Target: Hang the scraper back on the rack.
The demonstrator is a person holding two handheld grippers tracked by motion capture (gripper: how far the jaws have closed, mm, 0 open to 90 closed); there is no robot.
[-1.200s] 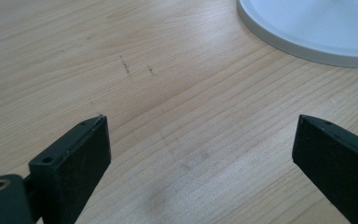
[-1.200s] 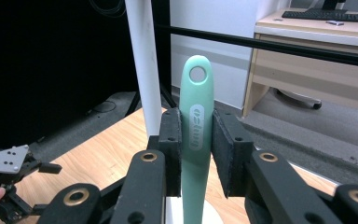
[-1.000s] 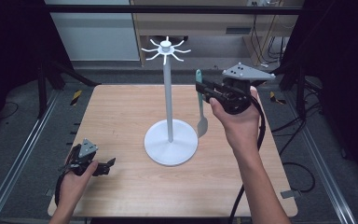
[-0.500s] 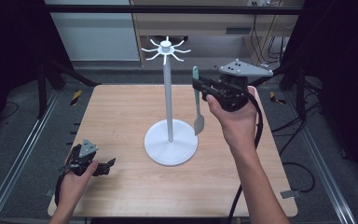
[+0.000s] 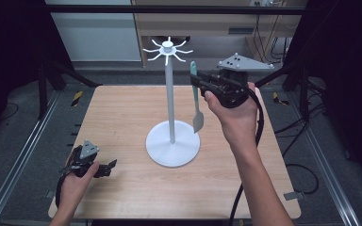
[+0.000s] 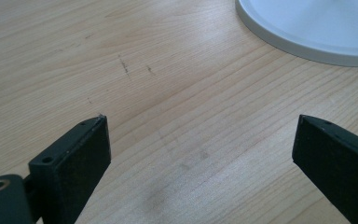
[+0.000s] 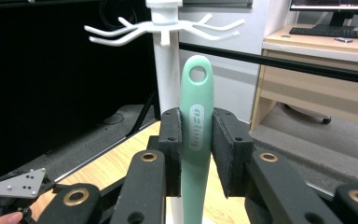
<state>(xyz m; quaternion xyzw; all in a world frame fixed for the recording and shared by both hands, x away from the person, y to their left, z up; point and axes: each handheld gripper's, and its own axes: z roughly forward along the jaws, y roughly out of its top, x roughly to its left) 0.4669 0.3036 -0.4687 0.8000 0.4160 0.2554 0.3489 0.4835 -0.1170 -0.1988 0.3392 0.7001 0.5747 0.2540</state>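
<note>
The right gripper was clenched on a green spatula; its 2 pads pinched the handle partway up, so the hanging hole at the handle's top stayed free above the jaws, which I judged deliberate, since that hole has to slip over a hook. The spatula hung upright, blade down, just right of the stand and above the right side of the stand's round base, not touching the pole as far as the high view showed. In the right gripper view the spatula stood directly in front of the stand, with the hole a little below the ring of white hooks; that suggested the work in hand was hanging the spatula, and that it needed to go higher before the hole could meet a hook. Holding it vertical kept the hole square to the hooks.

The left gripper rested low on the table, well left of the stand's base and nearer the person; its jaws stood released with nothing between them, and in the left gripper view bare wood lay between the 2 pads, the base's rim beyond. It seemed parked there to keep out of the way.
</note>
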